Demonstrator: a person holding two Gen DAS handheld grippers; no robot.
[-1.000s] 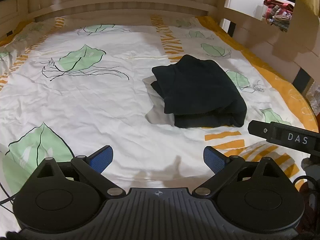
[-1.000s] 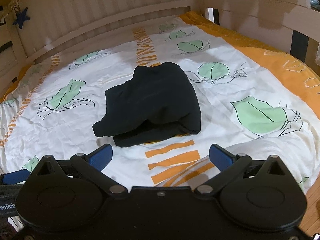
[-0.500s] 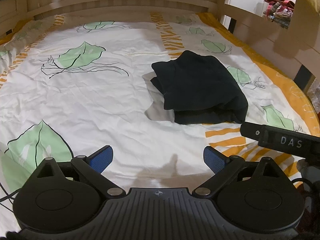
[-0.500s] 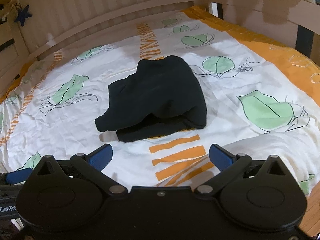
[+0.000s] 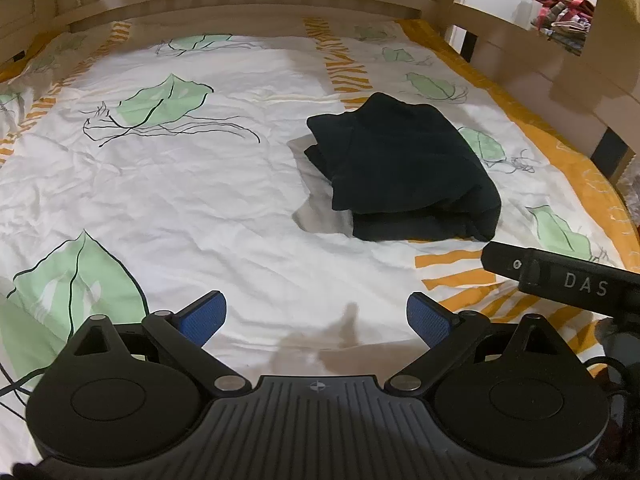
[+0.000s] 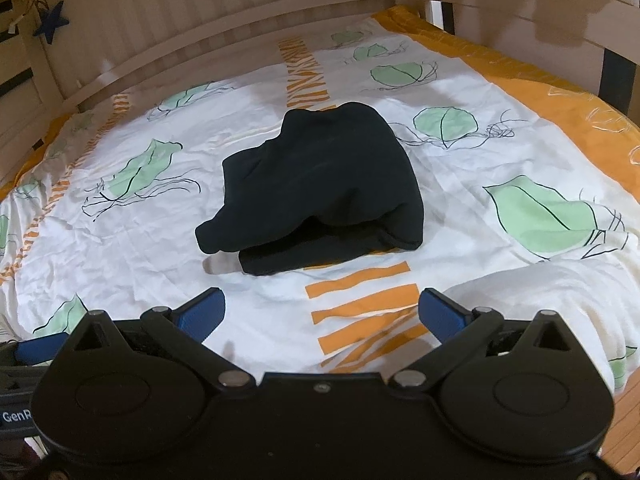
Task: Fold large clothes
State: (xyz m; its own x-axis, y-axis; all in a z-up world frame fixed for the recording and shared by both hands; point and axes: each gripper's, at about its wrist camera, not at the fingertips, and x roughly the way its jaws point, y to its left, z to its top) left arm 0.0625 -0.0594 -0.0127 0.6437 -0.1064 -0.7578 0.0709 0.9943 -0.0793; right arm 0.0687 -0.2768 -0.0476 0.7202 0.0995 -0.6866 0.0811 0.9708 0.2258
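A dark navy garment [image 5: 404, 168] lies folded in a compact bundle on the bed, right of centre; in the right wrist view it [image 6: 320, 184] sits straight ahead. My left gripper [image 5: 316, 318] is open and empty, held above the sheet well short of the bundle and to its left. My right gripper [image 6: 322, 312] is open and empty, just short of the bundle's near edge. The right gripper's body [image 5: 560, 280] shows at the right of the left wrist view.
The bed has a white sheet with green leaves and orange stripes [image 5: 180, 208]. A wooden slatted headboard [image 6: 200, 40] runs along the far side and a wooden rail [image 5: 540, 60] along the right. A raised fold of bedding [image 6: 540, 292] lies near right.
Both grippers have drifted slightly, the views shifting a little relative to the bundle. The garment has not moved and both grippers stay open.
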